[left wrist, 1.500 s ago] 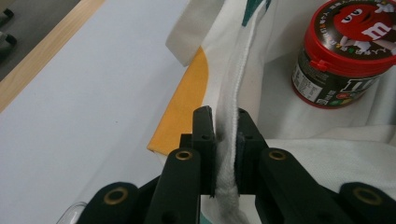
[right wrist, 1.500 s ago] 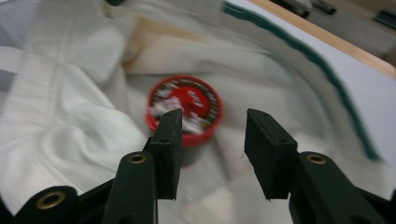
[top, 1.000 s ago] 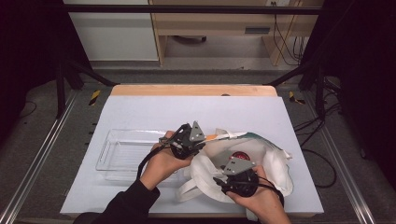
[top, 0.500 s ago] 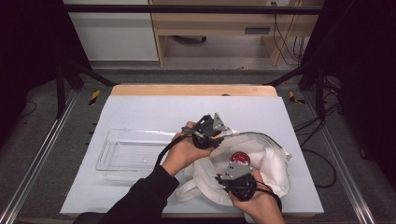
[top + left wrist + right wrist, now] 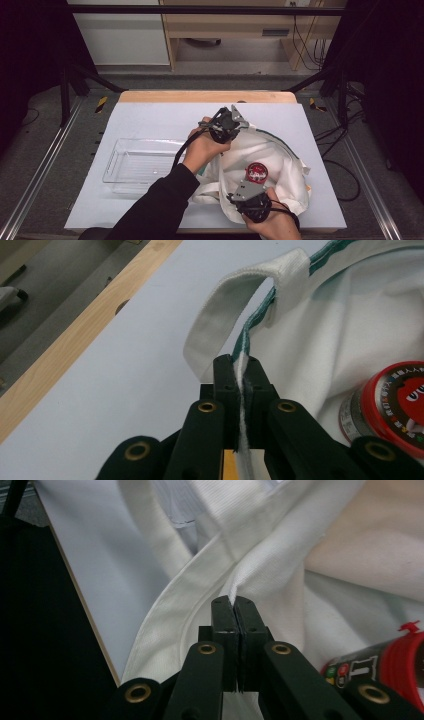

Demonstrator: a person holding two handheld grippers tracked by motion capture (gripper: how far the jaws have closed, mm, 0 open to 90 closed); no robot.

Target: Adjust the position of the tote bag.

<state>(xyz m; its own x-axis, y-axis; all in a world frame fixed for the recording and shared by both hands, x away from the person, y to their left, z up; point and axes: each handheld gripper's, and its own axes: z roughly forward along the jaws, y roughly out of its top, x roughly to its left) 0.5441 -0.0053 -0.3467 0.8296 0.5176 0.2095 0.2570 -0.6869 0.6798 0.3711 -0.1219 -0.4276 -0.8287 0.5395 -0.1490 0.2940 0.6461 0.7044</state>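
Both grippers pinched on the white bag's (image 5: 270,165) rim, left gripper (image 5: 242,371) far side, right gripper (image 5: 233,603) near side, can (image 5: 257,172) inside; next I spread the mouth.

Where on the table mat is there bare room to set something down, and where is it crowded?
Free: the far strip of the white mat between the wooden table edge and the clear plastic tray, and the near-left corner beside the tray. Crowded: the right half, where the white tote bag with the red-lidded can lies, both grippers clamped on its rim.
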